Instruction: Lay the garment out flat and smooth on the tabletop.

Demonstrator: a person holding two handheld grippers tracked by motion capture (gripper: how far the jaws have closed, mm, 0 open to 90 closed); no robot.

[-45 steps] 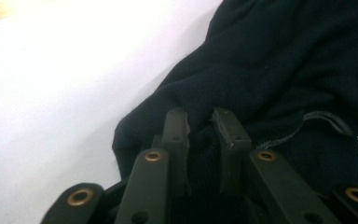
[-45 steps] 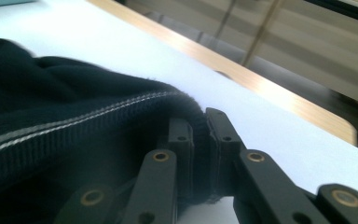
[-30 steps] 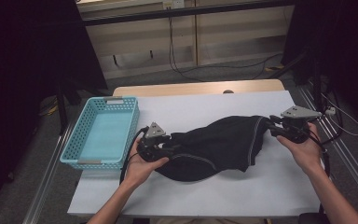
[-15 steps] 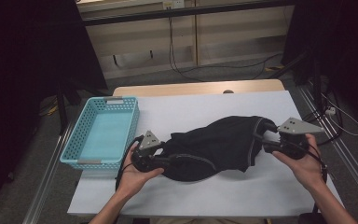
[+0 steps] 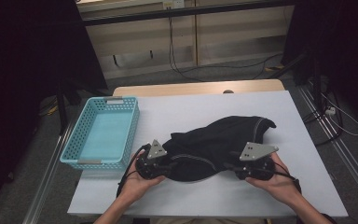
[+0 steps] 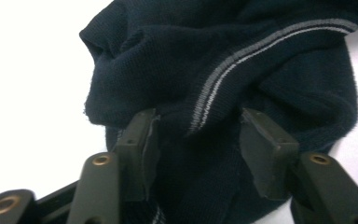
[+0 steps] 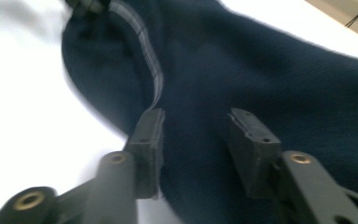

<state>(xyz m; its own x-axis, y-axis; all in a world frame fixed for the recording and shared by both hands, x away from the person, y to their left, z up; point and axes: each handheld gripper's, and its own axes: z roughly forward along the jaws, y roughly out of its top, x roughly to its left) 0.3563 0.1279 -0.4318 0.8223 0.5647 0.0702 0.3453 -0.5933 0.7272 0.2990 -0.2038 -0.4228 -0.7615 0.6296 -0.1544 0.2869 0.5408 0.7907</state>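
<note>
Sitting bare, basket [image 5: 103,135]; garment [image 5: 214,144] beside it on table [image 5: 168,112].

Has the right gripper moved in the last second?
Yes. The right gripper has come toward the person and leftward, further from the table's right edge.

The crumpled dark navy garment [image 6: 261,60] is matt ribbed knit cloth with a woven pale grey stripe. It lies on a smooth white matt tabletop [image 5: 177,116]. The rectangular turquoise perforated basket [image 5: 103,131] looks like plastic, faintly glossy. The left gripper [image 6: 198,133] has dull black jaws with brass-coloured rivets.
</note>
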